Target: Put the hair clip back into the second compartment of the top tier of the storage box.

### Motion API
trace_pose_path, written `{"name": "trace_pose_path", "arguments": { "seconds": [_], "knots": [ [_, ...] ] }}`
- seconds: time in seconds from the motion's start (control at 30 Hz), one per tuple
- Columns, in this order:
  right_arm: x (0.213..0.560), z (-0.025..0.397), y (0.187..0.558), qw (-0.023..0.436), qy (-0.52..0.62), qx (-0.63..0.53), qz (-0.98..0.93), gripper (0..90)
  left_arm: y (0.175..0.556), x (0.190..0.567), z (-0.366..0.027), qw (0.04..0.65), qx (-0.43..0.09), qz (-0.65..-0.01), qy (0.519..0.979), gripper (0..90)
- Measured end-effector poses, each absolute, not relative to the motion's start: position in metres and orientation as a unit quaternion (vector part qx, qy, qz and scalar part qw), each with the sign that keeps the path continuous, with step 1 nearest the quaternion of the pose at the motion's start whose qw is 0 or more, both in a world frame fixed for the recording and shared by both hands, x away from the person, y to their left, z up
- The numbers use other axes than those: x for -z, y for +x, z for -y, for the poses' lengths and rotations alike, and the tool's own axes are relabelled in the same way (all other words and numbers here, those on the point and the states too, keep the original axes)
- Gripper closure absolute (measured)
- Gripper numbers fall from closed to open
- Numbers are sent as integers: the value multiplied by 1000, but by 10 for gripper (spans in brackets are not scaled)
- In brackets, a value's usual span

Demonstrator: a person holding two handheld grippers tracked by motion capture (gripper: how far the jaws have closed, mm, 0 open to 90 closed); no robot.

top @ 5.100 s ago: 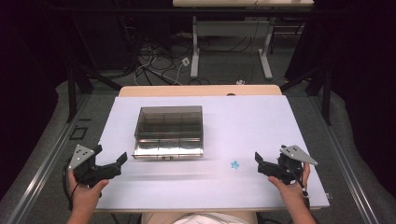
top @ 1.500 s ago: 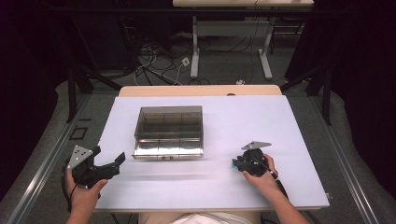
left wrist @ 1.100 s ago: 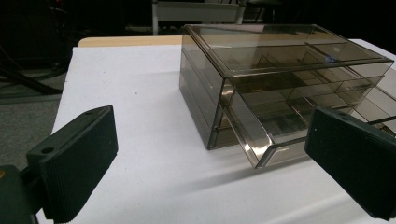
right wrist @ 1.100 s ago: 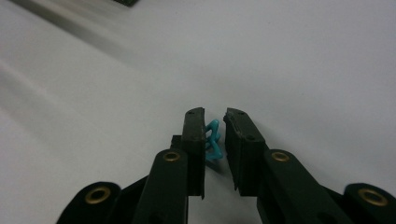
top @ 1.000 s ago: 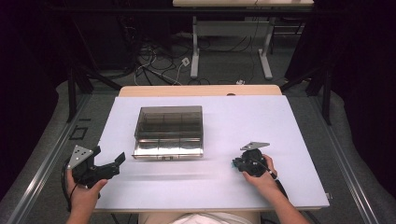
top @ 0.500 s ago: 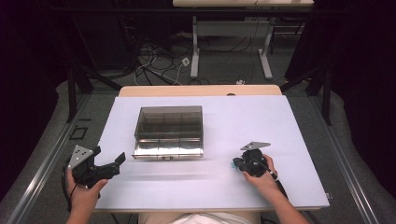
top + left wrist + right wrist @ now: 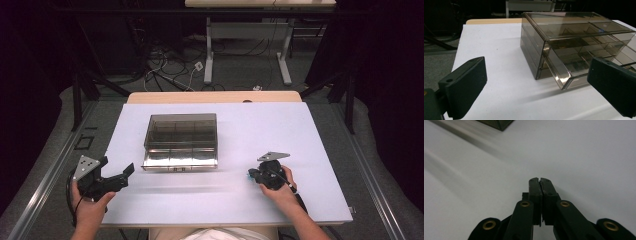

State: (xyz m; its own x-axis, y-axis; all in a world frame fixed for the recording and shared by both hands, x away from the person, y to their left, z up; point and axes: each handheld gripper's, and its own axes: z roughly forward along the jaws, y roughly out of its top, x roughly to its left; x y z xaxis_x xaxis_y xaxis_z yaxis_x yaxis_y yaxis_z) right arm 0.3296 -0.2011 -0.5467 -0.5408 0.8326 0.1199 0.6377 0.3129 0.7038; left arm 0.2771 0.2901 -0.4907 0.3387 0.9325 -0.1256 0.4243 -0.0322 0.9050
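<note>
A: Where does the drawer box [image 7: 181, 141] sit in the high view?

B: Left of centre in the frame, on the table [image 7: 260, 125], well up from the lower edge. Its bottom drawer [image 7: 564, 72] juts out toward the lower side.

A: And the grippers?

B: The left gripper [image 7: 112, 181] is at lower left, below and left of the box, apart from it. The right gripper [image 7: 251, 174] is at lower right of centre, with a small object [image 7: 249, 175] at its tip on the table.

A: Above the table?

B: A desk frame [image 7: 247, 37] stands at upper centre.
</note>
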Motion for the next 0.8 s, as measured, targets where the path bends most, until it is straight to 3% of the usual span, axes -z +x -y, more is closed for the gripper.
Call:
{"name": "trace_pose_path", "arguments": {
  "seconds": [0.8],
  "knots": [
    [539,204,328,179,465,-406,-766,888,272,491,-294,473,-272,-515,661,27]
  ]
}}
